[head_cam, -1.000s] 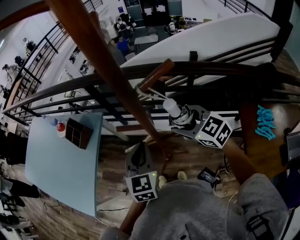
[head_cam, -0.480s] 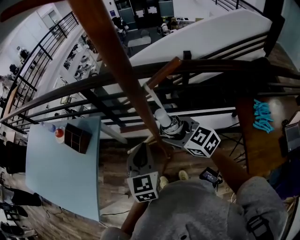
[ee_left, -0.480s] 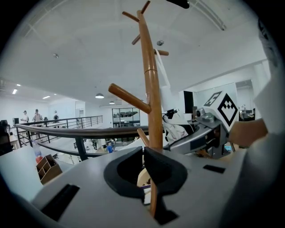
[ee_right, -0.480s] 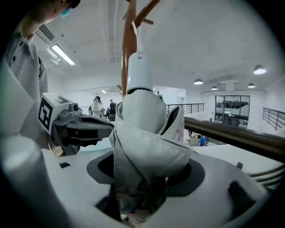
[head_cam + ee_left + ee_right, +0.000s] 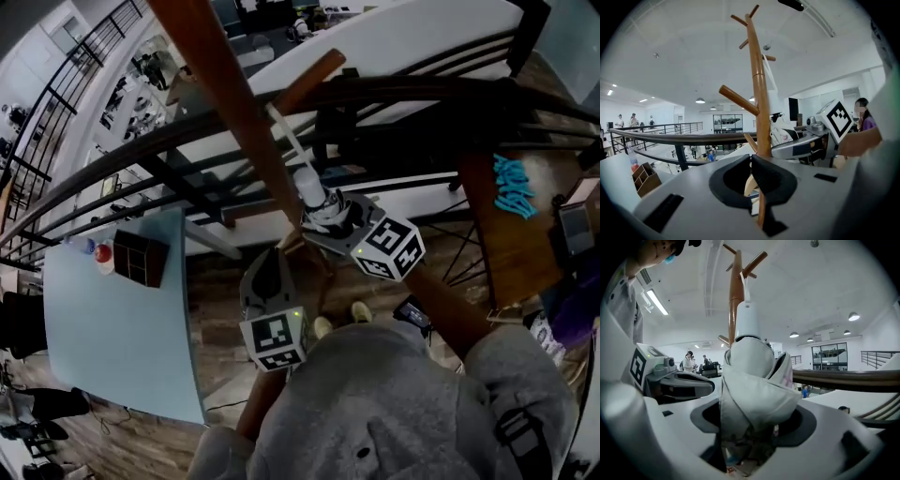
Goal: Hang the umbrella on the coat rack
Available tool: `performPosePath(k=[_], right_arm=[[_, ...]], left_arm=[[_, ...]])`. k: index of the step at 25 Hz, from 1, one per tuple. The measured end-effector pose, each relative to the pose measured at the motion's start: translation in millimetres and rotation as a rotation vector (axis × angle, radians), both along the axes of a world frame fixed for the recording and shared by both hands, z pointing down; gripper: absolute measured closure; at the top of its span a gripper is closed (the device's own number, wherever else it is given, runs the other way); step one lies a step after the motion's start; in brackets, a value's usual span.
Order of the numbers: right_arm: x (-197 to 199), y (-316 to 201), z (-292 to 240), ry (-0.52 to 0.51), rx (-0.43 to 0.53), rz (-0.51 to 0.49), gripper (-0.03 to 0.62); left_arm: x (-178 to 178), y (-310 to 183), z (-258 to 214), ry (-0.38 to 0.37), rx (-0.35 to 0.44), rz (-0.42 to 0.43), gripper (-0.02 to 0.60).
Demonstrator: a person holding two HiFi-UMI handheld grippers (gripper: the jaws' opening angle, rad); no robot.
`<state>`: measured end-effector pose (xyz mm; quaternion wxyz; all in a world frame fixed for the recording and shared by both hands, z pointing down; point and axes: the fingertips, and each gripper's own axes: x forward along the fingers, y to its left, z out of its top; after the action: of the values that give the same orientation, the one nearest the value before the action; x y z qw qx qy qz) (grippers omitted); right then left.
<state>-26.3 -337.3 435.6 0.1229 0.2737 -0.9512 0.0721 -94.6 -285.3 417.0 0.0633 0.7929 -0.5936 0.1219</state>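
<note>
The brown wooden coat rack point(image 5: 239, 103) rises through the head view, one peg point(image 5: 309, 80) slanting up to the right. My right gripper point(image 5: 323, 220) is shut on the folded white umbrella point(image 5: 317, 199), held upright close beside the pole. Its thin white strap point(image 5: 281, 127) stretches up toward that peg. In the right gripper view the umbrella point(image 5: 754, 380) fills the jaws, its strap point(image 5: 743, 282) reaching the rack's top pegs point(image 5: 754, 261). My left gripper point(image 5: 279, 253) sits lower, shut on the coat rack's pole point(image 5: 758, 93), a strip of wood showing between its jaws.
A dark curved railing point(image 5: 394, 94) runs just behind the rack, with a drop to a lower floor beyond. A light blue table point(image 5: 112, 328) at left carries a brown divided box point(image 5: 131, 260). A wooden surface point(image 5: 492, 244) with teal items point(image 5: 514, 187) is at right.
My right gripper has carried the umbrella left and up, closer to the pole, and the strap now reaches nearer the peg. The left gripper has kept its hold.
</note>
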Motion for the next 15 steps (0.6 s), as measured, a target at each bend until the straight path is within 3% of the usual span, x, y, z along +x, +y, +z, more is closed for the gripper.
performPosePath(k=[7,12,15], right_arm=[[15.1,5.0,0.7,0.046,0.024,0.057,0.298],[12.7,9.6,-4.0,-0.029,0.021,0.099,0.296],[11.4,15.0,-11.0,-0.092,0.016,0.113,0.264]], left_arm=[[-12.2,5.4,1.1,0.003,0.008,0.049,0.557],[-22.0,8.9,7.5,0.003,0.027,0.088,0.557],[-25.4,12.4,5.6,0.001,0.039,0.108,0.557]])
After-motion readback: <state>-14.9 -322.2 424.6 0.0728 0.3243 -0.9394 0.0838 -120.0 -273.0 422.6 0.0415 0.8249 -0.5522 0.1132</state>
